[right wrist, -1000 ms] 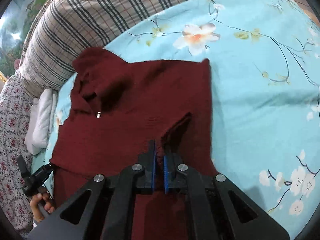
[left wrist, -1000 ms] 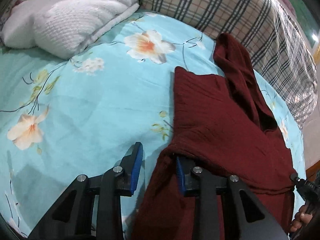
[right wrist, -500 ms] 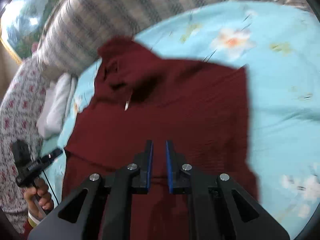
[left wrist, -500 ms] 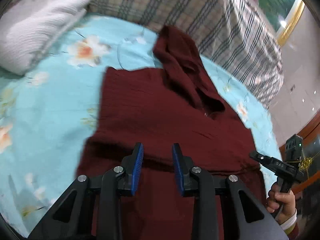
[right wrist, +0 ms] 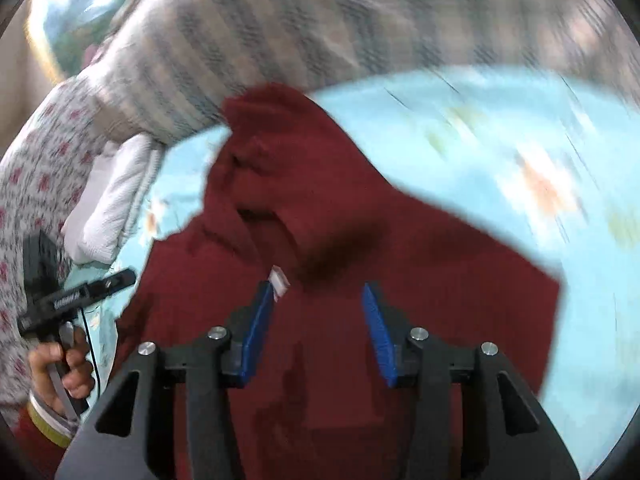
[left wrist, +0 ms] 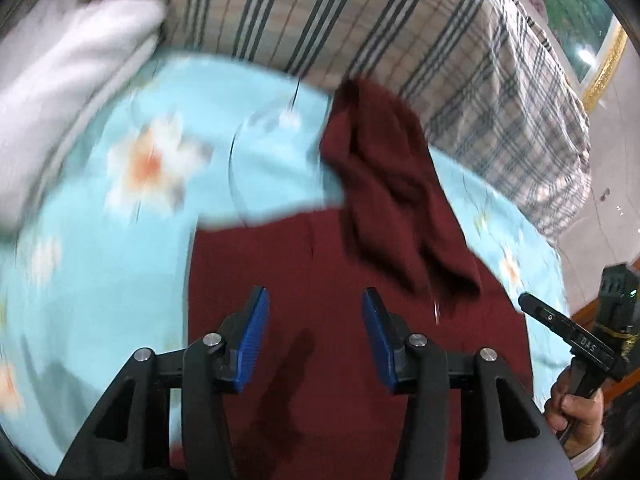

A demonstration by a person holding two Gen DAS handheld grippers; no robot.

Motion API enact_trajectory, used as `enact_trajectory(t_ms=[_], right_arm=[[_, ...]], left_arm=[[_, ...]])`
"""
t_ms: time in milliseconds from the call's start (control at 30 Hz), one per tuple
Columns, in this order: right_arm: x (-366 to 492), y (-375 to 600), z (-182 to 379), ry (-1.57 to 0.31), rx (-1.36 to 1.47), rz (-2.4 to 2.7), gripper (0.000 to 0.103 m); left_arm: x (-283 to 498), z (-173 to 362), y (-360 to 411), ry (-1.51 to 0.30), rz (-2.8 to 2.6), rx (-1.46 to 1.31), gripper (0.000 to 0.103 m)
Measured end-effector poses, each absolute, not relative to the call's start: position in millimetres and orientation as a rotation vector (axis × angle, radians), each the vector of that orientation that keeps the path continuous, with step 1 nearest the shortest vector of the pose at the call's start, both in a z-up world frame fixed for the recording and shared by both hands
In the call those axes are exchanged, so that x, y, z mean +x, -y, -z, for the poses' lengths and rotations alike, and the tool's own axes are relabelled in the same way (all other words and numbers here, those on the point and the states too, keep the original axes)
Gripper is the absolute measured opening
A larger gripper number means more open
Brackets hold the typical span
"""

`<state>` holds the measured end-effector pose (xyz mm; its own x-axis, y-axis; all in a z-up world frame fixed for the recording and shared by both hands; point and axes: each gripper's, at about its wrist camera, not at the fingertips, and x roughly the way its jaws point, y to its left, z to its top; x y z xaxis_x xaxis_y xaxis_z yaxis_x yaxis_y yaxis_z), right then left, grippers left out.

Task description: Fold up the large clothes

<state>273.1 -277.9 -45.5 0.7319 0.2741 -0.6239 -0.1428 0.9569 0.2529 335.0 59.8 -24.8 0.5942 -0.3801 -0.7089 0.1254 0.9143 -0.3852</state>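
A dark red knit hooded sweater (left wrist: 320,264) lies flat on the light blue floral bedsheet (left wrist: 120,240), its hood (left wrist: 384,184) pointing toward the plaid pillow. It also shows in the right wrist view (right wrist: 360,248), with a small white label (right wrist: 279,280) near the neck. My left gripper (left wrist: 316,336) is open and empty above the sweater's body. My right gripper (right wrist: 318,332) is open and empty above the sweater, just below the hood. Both views are blurred by motion.
A plaid pillow (left wrist: 400,24) runs along the bed's far side. A folded white blanket (left wrist: 60,92) lies at the left, also seen in the right wrist view (right wrist: 116,204). The other hand-held gripper shows in each view's edge (left wrist: 576,336) (right wrist: 64,300).
The right gripper let go of the red fabric and opened wide. The left gripper swung over the sweater and opened wider. Both cameras have moved closer toward the hood.
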Motion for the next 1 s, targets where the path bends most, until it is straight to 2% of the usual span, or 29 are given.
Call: enact_trajectory(t_ms=[200,367,400,433,467,600,767,833,867,900,1000], right_arm=[[376,212,37,-0.708,-0.086,-0.306,0.048],[439,181,62,-0.774,-0.296,-0.258,0.048],[447,185,66,-0.79,-0.29,-0.245,0.044],[452,194,68,-0.803,-0.256,-0.24,0.012],[452,213,65,-0.806,-0.166,-0.23,0.006],[423,282,36,-0.699,0.097,-0.211,0.006],[390,346,15,-0.637,0.239,-0.171,0.006],[385,356,13,-0.632,0.251,-0.152,0.006],[382,361,14,-0.633,0.256,-0.146,0.006],[378,365,15,-0.633,0.26,-0.142,0.006],[362,374,20,-0.624,0.279,-0.123,0.006]], left_arm=[[439,21,-50,-0.93,0.337,-0.324,0.056],[492,34,-36,-0.953,0.339,-0.269,0.056],[498,36,-32,-0.955,0.345,-0.267,0.056],[504,38,-28,-0.955,0.352,-0.263,0.057],[509,40,-25,-0.955,0.36,-0.254,0.057],[525,43,-1,-0.942,0.372,-0.167,0.06],[543,51,35,-0.925,0.298,-0.036,0.058],[551,53,39,-0.917,0.278,-0.035,0.038],[552,54,41,-0.922,0.308,-0.056,0.014],[551,53,44,-0.924,0.331,-0.07,0.01],[529,41,52,-0.859,0.351,-0.026,0.009]])
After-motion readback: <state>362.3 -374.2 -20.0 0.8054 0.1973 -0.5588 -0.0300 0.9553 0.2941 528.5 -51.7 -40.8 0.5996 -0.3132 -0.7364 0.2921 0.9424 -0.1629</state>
